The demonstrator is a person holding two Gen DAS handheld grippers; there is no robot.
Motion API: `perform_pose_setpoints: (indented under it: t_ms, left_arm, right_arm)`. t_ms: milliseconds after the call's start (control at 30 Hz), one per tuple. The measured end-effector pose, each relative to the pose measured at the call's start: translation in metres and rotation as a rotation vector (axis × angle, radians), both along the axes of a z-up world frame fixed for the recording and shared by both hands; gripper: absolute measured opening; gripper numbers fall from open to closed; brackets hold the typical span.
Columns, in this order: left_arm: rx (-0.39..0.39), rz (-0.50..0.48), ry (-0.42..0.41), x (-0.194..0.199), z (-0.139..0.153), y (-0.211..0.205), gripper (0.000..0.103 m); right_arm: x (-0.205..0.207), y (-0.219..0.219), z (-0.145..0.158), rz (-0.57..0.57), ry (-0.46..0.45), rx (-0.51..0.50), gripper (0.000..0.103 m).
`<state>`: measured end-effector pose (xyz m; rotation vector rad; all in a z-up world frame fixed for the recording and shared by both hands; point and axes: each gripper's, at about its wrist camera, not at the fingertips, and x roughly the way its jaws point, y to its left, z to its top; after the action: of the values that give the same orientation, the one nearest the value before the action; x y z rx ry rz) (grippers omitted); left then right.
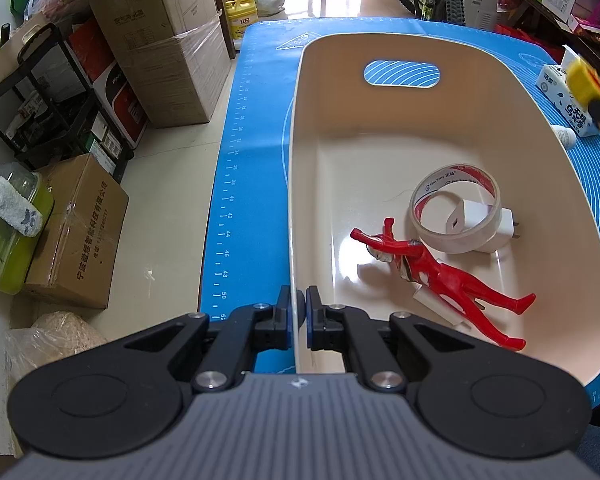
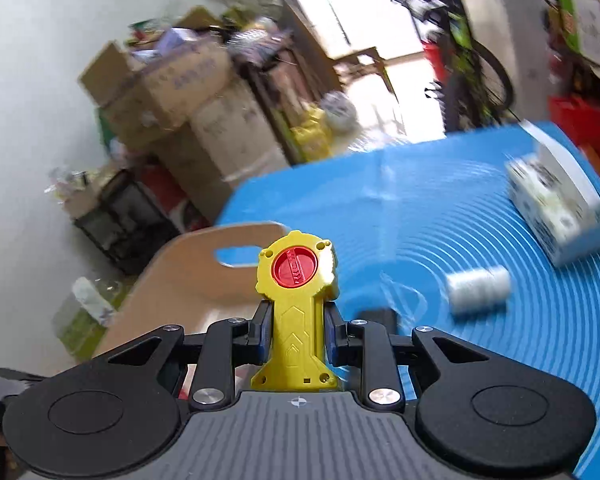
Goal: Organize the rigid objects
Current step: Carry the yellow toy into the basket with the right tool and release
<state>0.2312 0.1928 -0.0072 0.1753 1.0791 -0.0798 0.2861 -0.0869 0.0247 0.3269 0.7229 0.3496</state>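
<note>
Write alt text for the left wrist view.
The left gripper pinches the near rim of a cream bin on a blue mat. Inside lie a red figure, a tape roll and a white charger.

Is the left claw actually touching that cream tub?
Touching. The left wrist view shows the left claw pinched shut on the tub's near rim, a pad pressed against each side of the thin wall.

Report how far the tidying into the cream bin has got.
Done: red figure, tape roll and white charger lie in the cream bin, whose rim the left gripper clamps. In hand: right gripper holds the yellow toy. Left: white bottle and carton on the mat.
</note>
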Motion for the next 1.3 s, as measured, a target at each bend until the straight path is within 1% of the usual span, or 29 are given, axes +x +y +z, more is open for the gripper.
perform_pose_setpoints:
  t_ms: [133, 233, 333, 500, 633, 800, 933, 1000, 1033, 1067, 1133, 1200, 1300]
  left_arm:
    - [0.001, 0.002, -0.001, -0.001, 0.000, 0.000, 0.008]
    - [-0.001, 0.003, -0.002, -0.001, 0.000, 0.001, 0.008]
    - [0.001, 0.003, -0.002, -0.001, 0.000, 0.001, 0.008]
    - [0.004, 0.002, -0.001, -0.001, 0.000, 0.002, 0.008]
    - [0.004, 0.001, -0.002, -0.002, 0.000, 0.001, 0.008]
    - [0.006, 0.002, -0.001, 0.000, 0.000, 0.000, 0.008]
    - [0.006, 0.003, -0.002, 0.000, 0.000, 0.001, 0.008]
    - [0.007, 0.004, -0.002, 0.000, 0.000, 0.000, 0.008]
    - [0.008, 0.003, -0.003, 0.000, -0.001, -0.001, 0.008]
    - [0.008, 0.004, -0.003, 0.000, -0.001, -0.001, 0.008]
    - [0.009, 0.004, -0.003, 0.000, -0.001, -0.002, 0.008]
    - [0.009, 0.004, -0.003, 0.000, -0.001, -0.002, 0.008]
    - [0.010, 0.006, -0.002, -0.001, -0.001, -0.001, 0.008]
  right_arm:
    - [-0.003, 0.028, 0.018, 0.077, -0.048, -0.027, 0.035]
    - [-0.002, 0.048, 0.024, 0.124, -0.057, -0.048, 0.035]
    - [-0.003, 0.070, 0.022, 0.167, -0.050, -0.076, 0.035]
    - [-0.009, 0.102, 0.004, 0.269, -0.008, -0.135, 0.035]
    - [-0.016, 0.116, -0.011, 0.299, 0.046, -0.146, 0.035]
    - [-0.017, 0.132, -0.030, 0.317, 0.102, -0.234, 0.035]
    - [-0.023, 0.137, -0.034, 0.335, 0.088, -0.276, 0.035]
    - [-0.024, 0.139, -0.033, 0.335, 0.092, -0.278, 0.035]
    - [-0.025, 0.138, -0.032, 0.333, 0.092, -0.273, 0.036]
    - [-0.026, 0.137, -0.031, 0.329, 0.090, -0.267, 0.045]
    - [-0.027, 0.133, -0.027, 0.324, 0.082, -0.237, 0.051]
    - [-0.027, 0.128, -0.019, 0.303, 0.067, -0.215, 0.061]
    - [-0.027, 0.115, -0.005, 0.284, 0.035, -0.179, 0.062]
